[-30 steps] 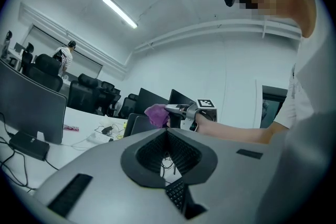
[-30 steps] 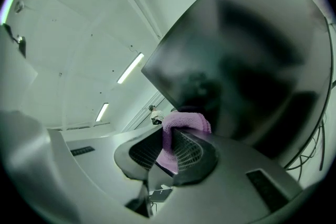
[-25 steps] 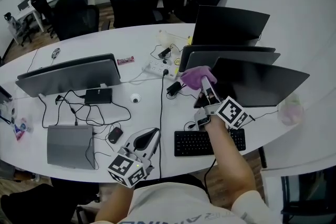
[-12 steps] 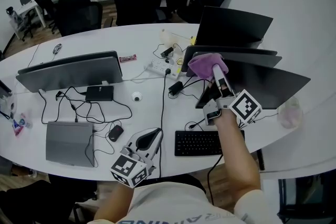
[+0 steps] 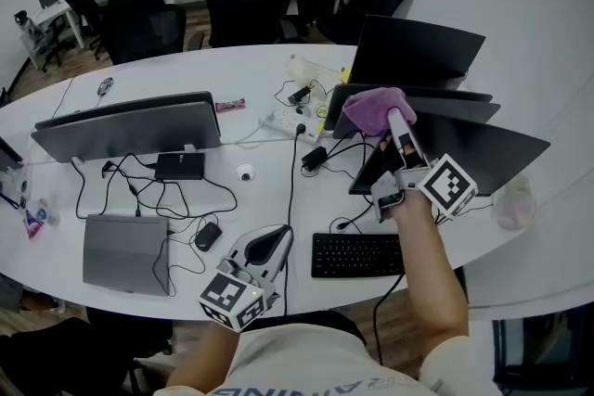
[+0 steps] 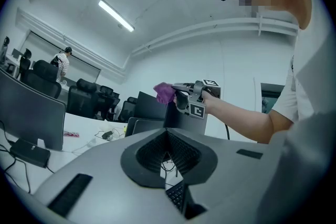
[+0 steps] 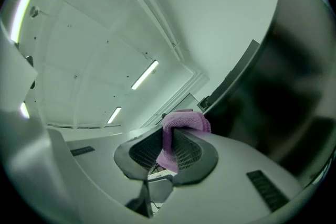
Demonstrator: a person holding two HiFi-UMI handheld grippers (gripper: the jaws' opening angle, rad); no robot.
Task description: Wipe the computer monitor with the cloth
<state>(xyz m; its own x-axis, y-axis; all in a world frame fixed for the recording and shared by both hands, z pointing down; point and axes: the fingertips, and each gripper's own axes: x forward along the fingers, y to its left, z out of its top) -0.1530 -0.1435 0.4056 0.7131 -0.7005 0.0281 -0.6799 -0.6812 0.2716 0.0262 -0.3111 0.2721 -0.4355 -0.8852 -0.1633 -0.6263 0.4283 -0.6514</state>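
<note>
Purple cloth (image 7: pixel 181 123) is pinched between the pads of the right claw (image 5: pixel 394 121), bunched at its tip and raised to the upper left edge of the nearest monitor (image 5: pixel 464 148). Whether it touches the screen or sits just short of it, I cannot tell. With the cloth gripped and at the screen, nearly all the dark panel looks left to wipe. The left claw (image 5: pixel 264 246) rests clenched and empty near the front edge of the tabletop (image 5: pixel 232 70), beside the keyboard (image 5: pixel 357 253).
</note>
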